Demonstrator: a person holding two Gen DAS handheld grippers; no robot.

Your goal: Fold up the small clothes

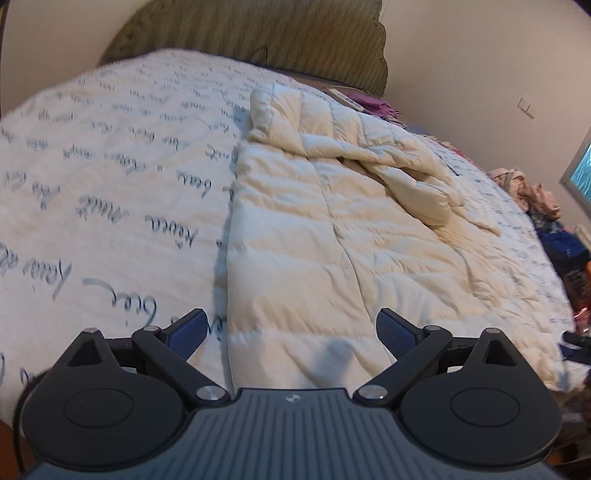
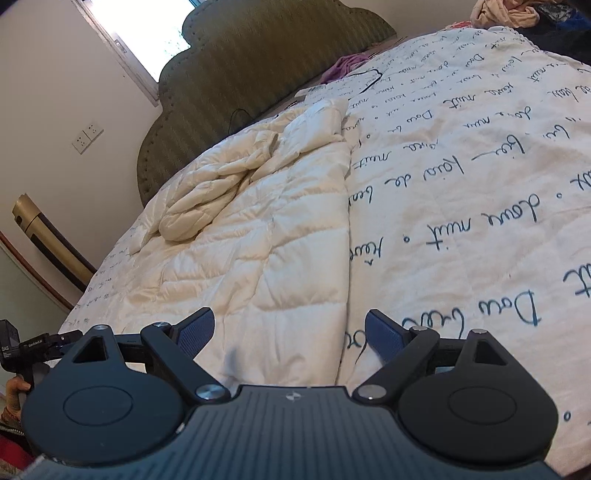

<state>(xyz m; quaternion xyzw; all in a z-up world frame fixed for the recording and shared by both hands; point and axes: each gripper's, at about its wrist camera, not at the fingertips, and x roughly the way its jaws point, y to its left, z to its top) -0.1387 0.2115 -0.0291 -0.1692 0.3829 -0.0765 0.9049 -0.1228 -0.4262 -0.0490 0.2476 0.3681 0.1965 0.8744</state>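
A cream quilted puffer jacket [image 1: 332, 229] lies flat on the bed, one sleeve folded across its upper part. It also shows in the right wrist view [image 2: 258, 221]. My left gripper [image 1: 291, 332] is open and empty, just above the jacket's near hem. My right gripper [image 2: 290, 332] is open and empty, over the jacket's near hem by its straight side edge. Neither gripper touches the cloth. The other gripper [image 2: 37, 347] shows at the left edge of the right wrist view.
The bed has a white cover with blue handwriting print [image 1: 92, 184]. An olive padded headboard [image 1: 258, 33] stands at the far end. A pile of clothes [image 1: 535, 195] lies at the bed's right side. A purple cloth [image 2: 343, 66] lies near the headboard.
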